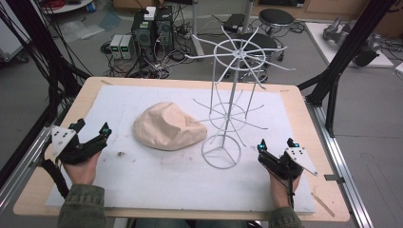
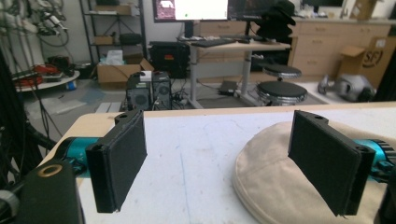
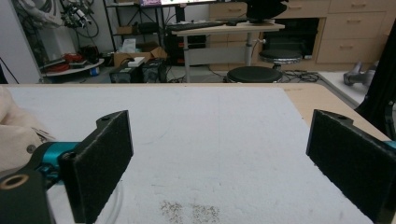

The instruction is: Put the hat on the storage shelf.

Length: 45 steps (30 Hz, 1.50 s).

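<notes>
Beige fabric, that's the one soft thing on the table: a single cap [image 1: 168, 126] lying in a lump a bit left of centre on the white mat [image 1: 142, 175]. Just to its right stands one white wire rack [image 1: 228, 109], a round base ring on the mat, a pole going up, and two tiers of spokes. The cap sits close to the rack's base but I can't tell if they touch.

Two grippers, one per hand. The left gripper [image 1: 90, 128] is at the near left, held over the mat's left edge, jaws spread wide with nothing between them. The right gripper [image 1: 275, 143] is at the near right, just right of the rack's base ring, jaws also wide apart and empty. Both are well apart from the cap.

In the left gripper view the cap [image 2: 271, 163] shows behind the right-hand jaw, partly covered by it and cut off at the bottom edge. In the right gripper view just a sliver of the cap [image 3: 14, 135] pokes in at the left edge, and a curved bit of the rack's base ring [image 3: 114, 198] is barely readable low down beside the left-hand jaw. There are a couple of dirty smudges [image 3: 189, 211] on the mat near that gripper.
</notes>
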Tool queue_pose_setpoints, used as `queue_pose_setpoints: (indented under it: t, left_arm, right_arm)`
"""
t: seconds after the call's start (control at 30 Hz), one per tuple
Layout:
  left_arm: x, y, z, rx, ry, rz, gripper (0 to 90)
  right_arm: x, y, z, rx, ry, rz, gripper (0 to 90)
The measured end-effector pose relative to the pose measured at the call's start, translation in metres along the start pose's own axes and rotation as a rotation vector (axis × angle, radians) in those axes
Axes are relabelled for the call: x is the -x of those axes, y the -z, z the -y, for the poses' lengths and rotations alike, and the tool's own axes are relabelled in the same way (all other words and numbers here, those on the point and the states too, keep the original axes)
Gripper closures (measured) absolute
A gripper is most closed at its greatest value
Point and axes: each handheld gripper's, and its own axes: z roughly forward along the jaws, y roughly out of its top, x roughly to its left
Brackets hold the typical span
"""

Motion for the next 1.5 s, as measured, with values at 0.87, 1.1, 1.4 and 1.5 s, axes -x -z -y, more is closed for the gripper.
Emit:
queue_pose_setpoints:
  t: [0.87, 1.1, 1.4, 1.5]
  left_arm:
    - [0.033, -0.113, -0.041, -0.172, -0.081, 0.210, 21.7]
    - [0.043, -0.134, -0.043, -0.236, -0.091, 0.257, 21.7]
    - [0.062, -0.162, -0.029, -0.382, -0.142, 0.299, 22.2]
    - [0.066, -0.170, -0.023, -0.421, -0.150, 0.309, 21.9]
  right_arm:
    - [-0.007, 0.001, 0.000, 0.002, 0.029, -0.034, 6.1]
    - [-0.004, 0.000, 0.000, 0.004, 0.009, -0.030, 6.1]
    - [-0.004, -0.001, 0.000, -0.001, -0.004, -0.033, 6.1]
    - [-0.003, -0.002, 0.001, -0.003, -0.002, -0.037, 6.1]
